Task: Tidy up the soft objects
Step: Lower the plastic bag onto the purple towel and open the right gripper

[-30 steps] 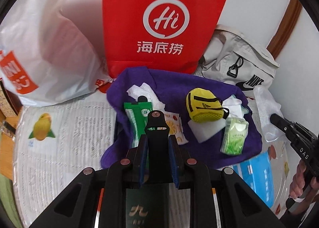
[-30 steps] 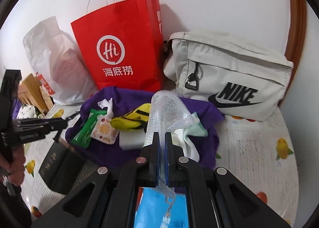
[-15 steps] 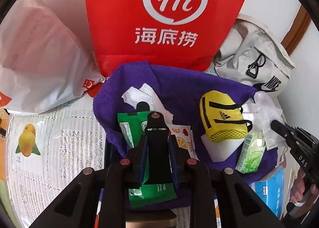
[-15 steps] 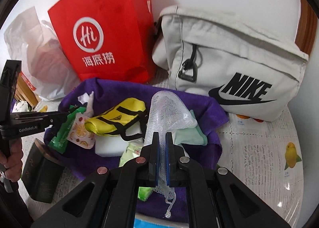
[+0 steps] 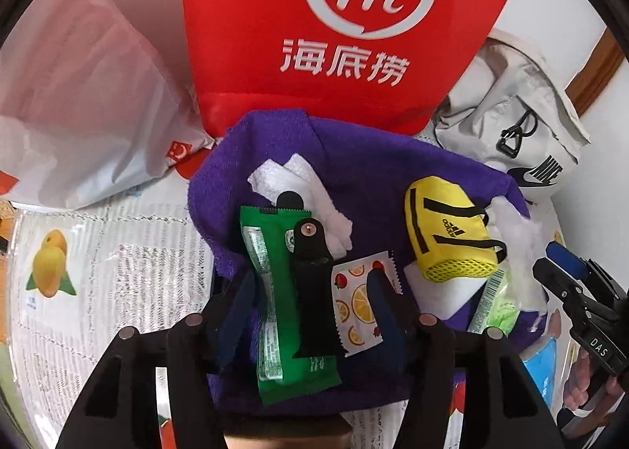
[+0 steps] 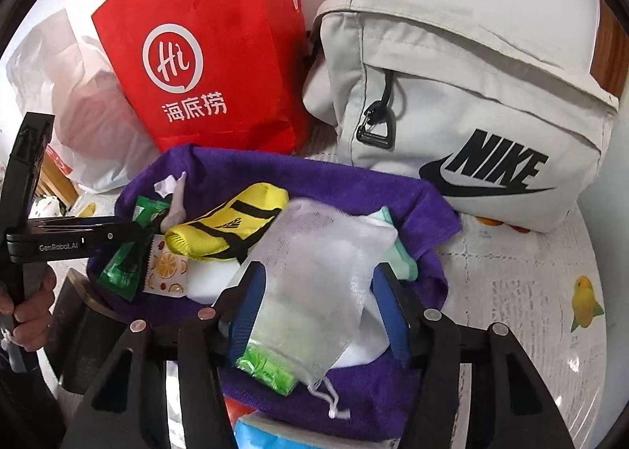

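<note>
Purple towel [image 6: 393,189], fluffy, w/ mesh pouch [image 6: 318,276] btwn right gripper [image 6: 320,303]; both grippers' jaws just opened

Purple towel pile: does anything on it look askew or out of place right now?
Mostly a loose heap. The white mesh pouch lies slumped over the other items on the purple towel, its drawstring trailing over the near edge. The black strap lies across the green packet. Nothing looks spilled or damaged.
</note>
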### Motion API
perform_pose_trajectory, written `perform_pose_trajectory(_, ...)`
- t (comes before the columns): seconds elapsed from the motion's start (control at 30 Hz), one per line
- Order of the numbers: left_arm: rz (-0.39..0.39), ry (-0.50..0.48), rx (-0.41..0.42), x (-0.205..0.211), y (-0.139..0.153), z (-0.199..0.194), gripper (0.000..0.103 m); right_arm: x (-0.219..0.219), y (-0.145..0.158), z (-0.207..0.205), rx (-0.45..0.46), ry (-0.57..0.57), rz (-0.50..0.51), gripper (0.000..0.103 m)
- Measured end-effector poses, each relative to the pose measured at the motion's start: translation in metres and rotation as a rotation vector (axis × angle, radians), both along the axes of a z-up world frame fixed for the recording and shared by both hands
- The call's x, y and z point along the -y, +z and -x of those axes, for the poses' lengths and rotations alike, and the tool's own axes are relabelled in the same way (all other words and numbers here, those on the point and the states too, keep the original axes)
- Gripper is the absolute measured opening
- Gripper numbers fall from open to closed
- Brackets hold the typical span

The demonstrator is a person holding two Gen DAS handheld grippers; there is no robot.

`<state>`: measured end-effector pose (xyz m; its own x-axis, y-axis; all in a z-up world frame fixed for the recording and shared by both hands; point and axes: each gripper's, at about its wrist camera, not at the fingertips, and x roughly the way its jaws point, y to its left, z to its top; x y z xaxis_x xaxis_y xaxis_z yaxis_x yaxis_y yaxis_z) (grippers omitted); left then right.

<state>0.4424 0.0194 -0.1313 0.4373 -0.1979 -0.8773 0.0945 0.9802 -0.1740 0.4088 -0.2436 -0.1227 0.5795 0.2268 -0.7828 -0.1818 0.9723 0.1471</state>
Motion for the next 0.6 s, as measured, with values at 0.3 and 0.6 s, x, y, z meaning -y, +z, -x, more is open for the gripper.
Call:
perform_pose_trajectory(0.3, -0.046, 0.008, 0.039, -0.001, 0.03, 0.031, 0.075, -0.001, 0.022, 0.026, 0.028, -0.016, 0.011, 0.072)
perform_pose_trajectory(0.6, -0.074, 0.017, 0.082, -0.009, 0.063, 0.097, 0.091, -0.011, 0.061, 0.089, 0.096, -0.022, 0.052, 0.082)
